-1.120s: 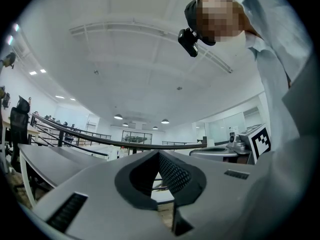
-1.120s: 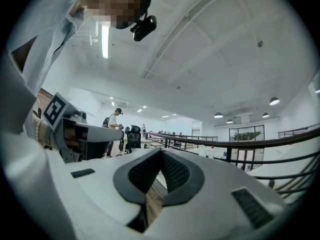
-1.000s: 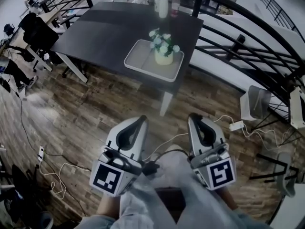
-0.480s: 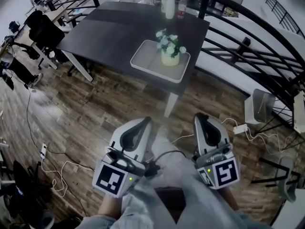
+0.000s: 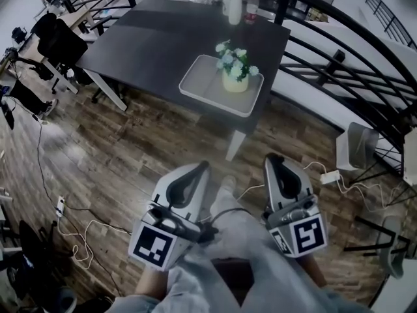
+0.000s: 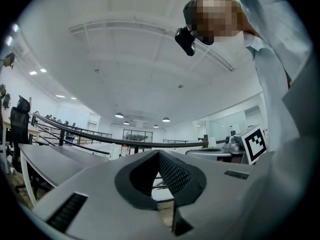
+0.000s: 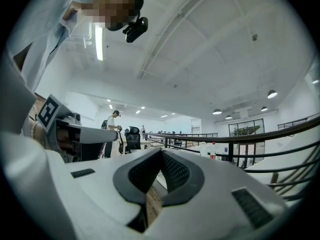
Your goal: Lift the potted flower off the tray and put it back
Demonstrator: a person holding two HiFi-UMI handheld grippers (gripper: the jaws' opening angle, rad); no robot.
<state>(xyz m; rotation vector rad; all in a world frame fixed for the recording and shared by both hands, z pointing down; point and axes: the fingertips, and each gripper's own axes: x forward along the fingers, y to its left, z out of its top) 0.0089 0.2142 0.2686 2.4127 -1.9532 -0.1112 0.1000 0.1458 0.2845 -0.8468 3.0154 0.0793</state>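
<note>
Lifting looks not yet begun: the pale-yellow potted flower with white blooms [image 5: 236,77] stands on the light-grey rectangular tray [image 5: 207,85] atop the dark table [image 5: 156,44], well apart from the left gripper [image 5: 197,170] and right gripper [image 5: 276,162], both closed on nothing.

- Dark table [image 5: 163,41] stands on wood floor [image 5: 130,155], far centre.
- Pale tray [image 5: 201,85] lies flat at table's near right corner.
- 2 bottles [image 5: 234,8] at far edge (labels too small to read).
- White cables [image 5: 85,230] on floor, near left.
</note>
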